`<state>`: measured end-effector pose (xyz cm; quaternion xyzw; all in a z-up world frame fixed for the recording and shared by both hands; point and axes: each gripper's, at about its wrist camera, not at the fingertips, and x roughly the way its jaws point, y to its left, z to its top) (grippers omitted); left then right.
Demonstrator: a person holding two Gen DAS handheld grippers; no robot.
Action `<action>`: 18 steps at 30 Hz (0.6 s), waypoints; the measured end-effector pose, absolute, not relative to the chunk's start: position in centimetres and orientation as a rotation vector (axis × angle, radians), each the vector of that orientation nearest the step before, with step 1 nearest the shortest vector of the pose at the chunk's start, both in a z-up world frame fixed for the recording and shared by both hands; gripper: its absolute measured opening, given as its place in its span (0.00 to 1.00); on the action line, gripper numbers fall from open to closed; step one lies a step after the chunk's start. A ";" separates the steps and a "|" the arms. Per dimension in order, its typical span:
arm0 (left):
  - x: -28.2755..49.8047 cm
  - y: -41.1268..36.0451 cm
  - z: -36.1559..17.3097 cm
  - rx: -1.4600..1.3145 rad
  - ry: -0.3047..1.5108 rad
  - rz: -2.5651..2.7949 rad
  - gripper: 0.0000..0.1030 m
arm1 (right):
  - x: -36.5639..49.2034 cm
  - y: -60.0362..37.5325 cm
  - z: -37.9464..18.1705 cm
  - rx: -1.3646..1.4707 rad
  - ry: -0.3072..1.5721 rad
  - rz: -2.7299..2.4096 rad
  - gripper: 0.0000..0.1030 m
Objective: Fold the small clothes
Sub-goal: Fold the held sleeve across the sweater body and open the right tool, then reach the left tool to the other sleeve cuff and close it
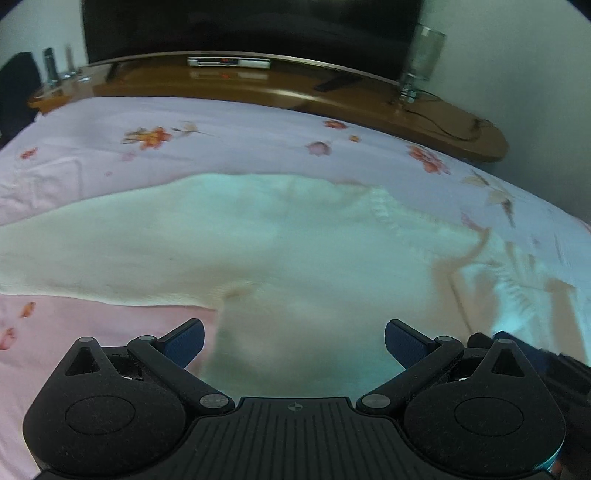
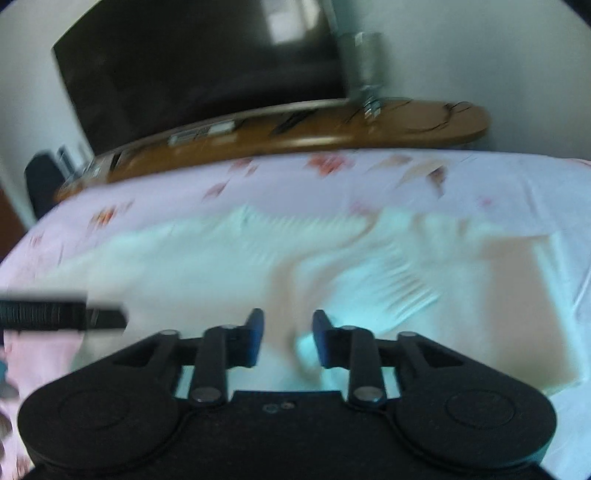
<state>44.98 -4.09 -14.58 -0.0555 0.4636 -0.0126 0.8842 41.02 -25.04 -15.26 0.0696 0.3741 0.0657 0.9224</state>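
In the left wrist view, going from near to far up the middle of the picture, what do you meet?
left gripper, jaws wide apart and nothing between them → white garment spread flat → pink floral bedsheet → wooden shelf → dark TV screen.

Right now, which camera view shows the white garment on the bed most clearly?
The left wrist view: the white garment lies spread on the floral sheet, its edges fairly sharp. In the right wrist view the same garment is smeared by motion blur.
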 end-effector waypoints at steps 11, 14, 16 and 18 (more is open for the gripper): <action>44.6 -8.9 -14.0 -0.033 0.949 -0.107 1.00 | 40.1 -31.9 -16.0 0.350 0.834 0.029 0.36; 44.4 -7.7 -13.9 -0.004 0.933 -0.056 1.00 | 42.3 -31.9 -16.4 0.433 0.815 0.027 0.49; 44.3 -6.7 -14.0 0.022 0.921 -0.022 1.00 | 43.5 -31.4 -16.8 0.405 0.800 0.007 0.38; 44.1 -5.9 -14.1 0.038 0.923 0.004 1.00 | 44.4 -30.5 -16.9 0.372 0.785 0.003 0.11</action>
